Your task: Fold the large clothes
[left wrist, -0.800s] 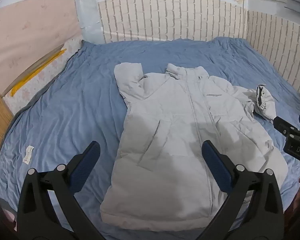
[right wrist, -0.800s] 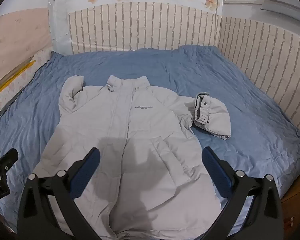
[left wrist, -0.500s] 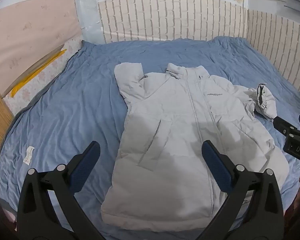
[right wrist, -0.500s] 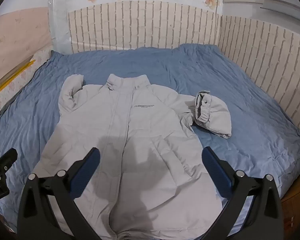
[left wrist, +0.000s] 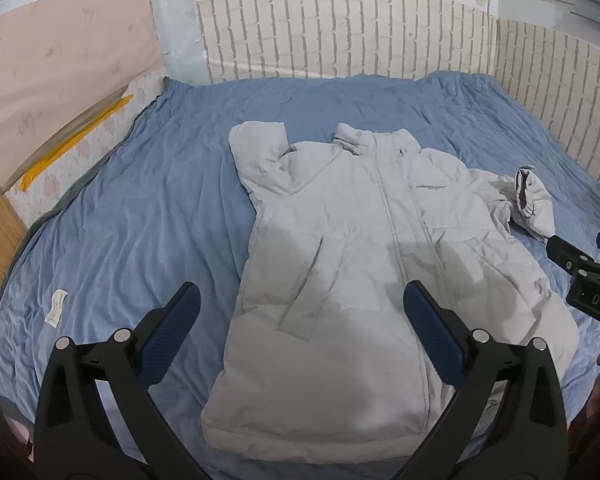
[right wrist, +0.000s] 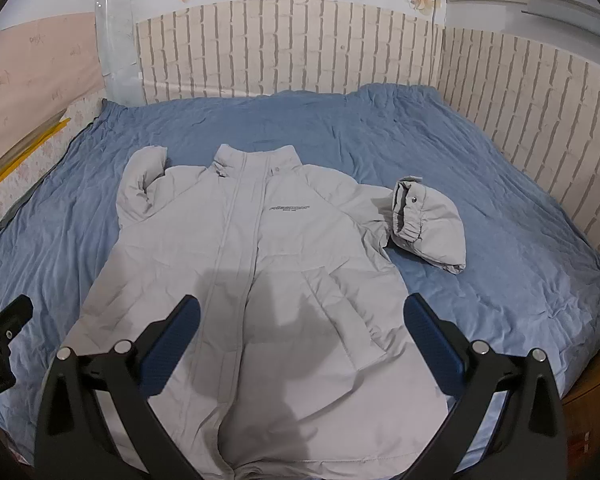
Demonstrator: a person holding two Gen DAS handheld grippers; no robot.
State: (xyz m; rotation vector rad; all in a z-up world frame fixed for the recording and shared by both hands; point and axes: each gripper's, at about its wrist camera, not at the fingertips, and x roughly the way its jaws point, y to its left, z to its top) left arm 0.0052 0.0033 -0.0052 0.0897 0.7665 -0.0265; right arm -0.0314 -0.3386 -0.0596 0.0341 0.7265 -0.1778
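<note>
A pale grey padded jacket (left wrist: 352,264) lies front up and zipped on a bed covered with a blue sheet (left wrist: 140,220), its collar toward the brick-patterned wall (right wrist: 284,52) and its hem toward the cameras. One sleeve is folded up beside the collar; the other sleeve (right wrist: 426,222) is bunched in a lump on the sheet at the opposite shoulder.

The left tool (left wrist: 300,312) hangs above the hem, tilted downward, with its jaws spread wide and nothing between them; the jacket's lower body shows through the gap, well below the blue pads. The right tool (right wrist: 300,320) hangs likewise over the lower front of the jacket, jaws wide apart and empty, clear of the fabric. A small white label (left wrist: 56,307) lies on the sheet, apart from the jacket.
</note>
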